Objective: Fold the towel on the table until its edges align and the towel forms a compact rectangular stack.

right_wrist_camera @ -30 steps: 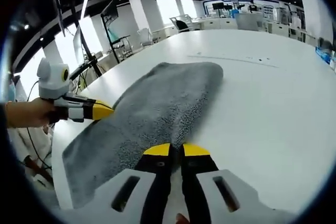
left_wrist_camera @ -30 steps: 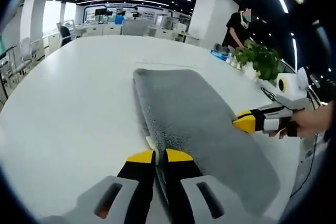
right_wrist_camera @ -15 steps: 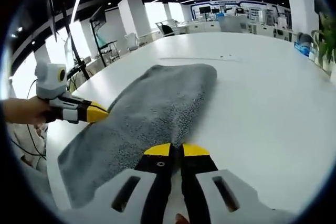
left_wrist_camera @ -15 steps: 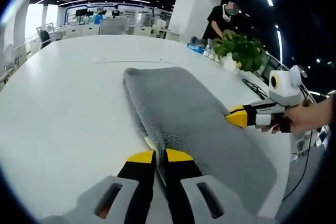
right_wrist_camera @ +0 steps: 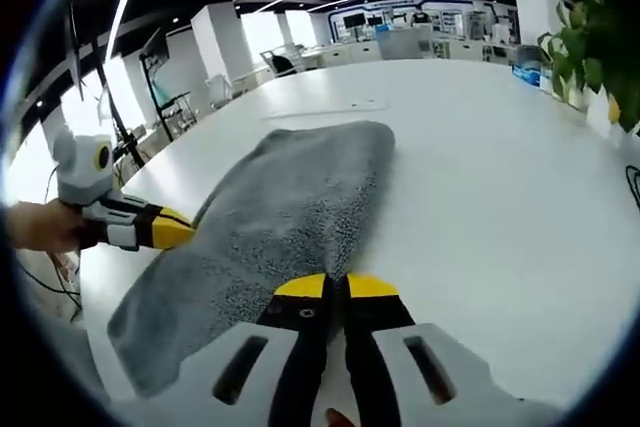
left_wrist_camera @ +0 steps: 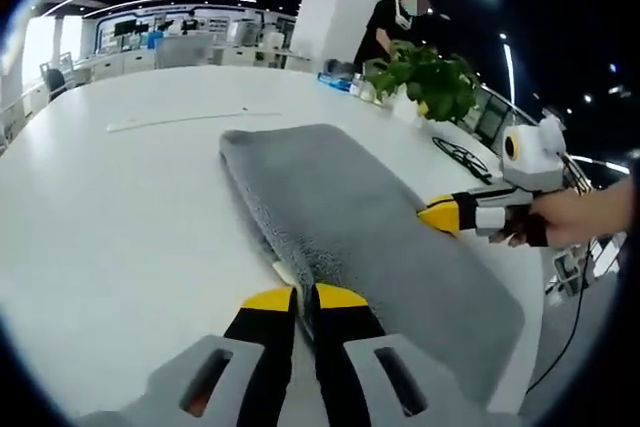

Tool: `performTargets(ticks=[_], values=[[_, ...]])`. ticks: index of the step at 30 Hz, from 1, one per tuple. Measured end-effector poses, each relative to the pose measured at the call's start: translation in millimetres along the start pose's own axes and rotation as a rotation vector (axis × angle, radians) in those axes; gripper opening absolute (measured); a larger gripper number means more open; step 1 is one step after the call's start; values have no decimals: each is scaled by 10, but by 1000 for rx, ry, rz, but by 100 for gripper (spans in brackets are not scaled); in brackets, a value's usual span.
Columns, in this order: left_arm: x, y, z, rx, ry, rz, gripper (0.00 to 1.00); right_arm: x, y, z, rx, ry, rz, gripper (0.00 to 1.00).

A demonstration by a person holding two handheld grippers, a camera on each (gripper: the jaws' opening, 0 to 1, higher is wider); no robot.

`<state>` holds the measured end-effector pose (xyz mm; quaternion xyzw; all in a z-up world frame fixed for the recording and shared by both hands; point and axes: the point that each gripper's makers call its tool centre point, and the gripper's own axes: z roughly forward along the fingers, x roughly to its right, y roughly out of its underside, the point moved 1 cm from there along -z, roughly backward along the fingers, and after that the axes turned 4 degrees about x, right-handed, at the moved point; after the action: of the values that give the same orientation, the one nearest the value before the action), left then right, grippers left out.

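A grey towel (left_wrist_camera: 360, 232) lay folded lengthwise on the white table (left_wrist_camera: 110, 207), running from the lower right of the left gripper view up toward the centre, its far end rounded over. In the right gripper view the same towel (right_wrist_camera: 270, 227) stretched from the lower left up to the middle of the frame.

The left gripper (left_wrist_camera: 303, 295) rose from the bottom centre of its own view, yellow tips pressed together on the towel's near long edge, where a pale tag or label showed just above them. It also appeared at the left of the right gripper view (right_wrist_camera: 183, 232), held by a hand (right_wrist_camera: 40, 227), its tip touching the towel's edge.

The right gripper (right_wrist_camera: 335, 287) stood at the bottom centre of its view, jaws closed on the towel's edge; whether cloth actually sat between the tips was hard to tell. In the left gripper view it (left_wrist_camera: 432, 215) came in from the right, tip at the opposite long edge.

A potted plant (left_wrist_camera: 425, 82) stood at the table's far side, upper right, with a dark cable (left_wrist_camera: 460, 157) lying near it.
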<state>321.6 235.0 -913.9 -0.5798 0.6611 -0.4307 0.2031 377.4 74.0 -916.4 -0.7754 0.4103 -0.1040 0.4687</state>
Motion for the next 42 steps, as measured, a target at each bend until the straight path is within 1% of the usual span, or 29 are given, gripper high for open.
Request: performTargets(ticks=[3,8,19,23,27,30,32,34,36,38,39,40,41,42], values=[[30,1,5,-4,2,6,6,18,1,-11,5,0,10,2],[17,1,-1,-6,5,9,6,12,-1,-2,10,0,10,3],[19,0,-6,-5,1,14,6,30,4,3,25,-4,40,3],[15,1,-7,-7,-3,13,6,13,-10,12,4,7,29,3],[28,-3,-6,-13,-20,45,6,26,-3,15,0,11,16,3],[10,-3,-1,-15,-19,32,6,22,-20,20,-5,-6,22,4],[0,-10,3,-24,-15,-16,7,14,-49,18,-14,-29,-8,5],[-9,-16,-2,-27,-4,-32,7,17,-71,13,-15,-33,-12,6],[3,-28,-27,-28,1,-23,8,25,-109,4,-8,-38,-14,7],[-5,-56,-68,-19,-14,-14,11,32,-167,-23,9,-40,-21,9],[-18,-75,-82,-13,-24,-15,14,34,-199,-36,17,-45,-20,10],[-25,-107,-102,-1,-37,-26,21,29,-208,-40,18,-51,-18,10],[-14,-130,-116,6,-35,-29,24,-3,-229,-61,17,-69,-6,11],[23,-172,-133,19,-21,-22,24,-23,-252,-86,19,-77,-10,12]])
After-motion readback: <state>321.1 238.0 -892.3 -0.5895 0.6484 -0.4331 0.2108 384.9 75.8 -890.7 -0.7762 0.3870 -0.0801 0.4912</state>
